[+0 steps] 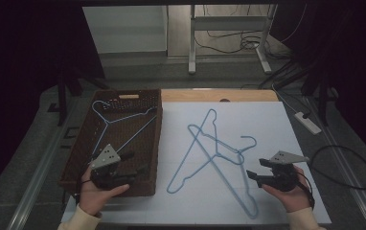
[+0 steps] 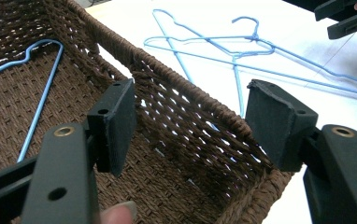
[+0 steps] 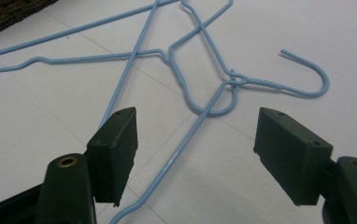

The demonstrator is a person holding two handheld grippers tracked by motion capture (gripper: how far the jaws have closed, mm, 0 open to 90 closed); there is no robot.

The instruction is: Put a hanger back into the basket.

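A brown woven basket (image 1: 154,143) stands at the table's left with one blue wire hanger (image 1: 123,120) lying inside it. Two more blue wire hangers (image 1: 214,151) lie crossed on the white tabletop (image 1: 267,120) to its right. My left gripper (image 1: 132,165) hovers open and empty over the basket's near end, its jaws framing the basket rim (image 2: 190,93) in the left gripper view. My right gripper (image 1: 257,168) is open and empty just right of the crossed hangers. In the right gripper view, their twisted neck and hook (image 3: 307,74) lie ahead of the right gripper (image 3: 195,140).
A wooden strip (image 1: 219,95) runs along the table's far edge. A white power strip (image 1: 308,122) and a black cable loop (image 1: 344,167) lie on the floor to the right. Metal frame legs (image 1: 193,43) stand beyond the table.
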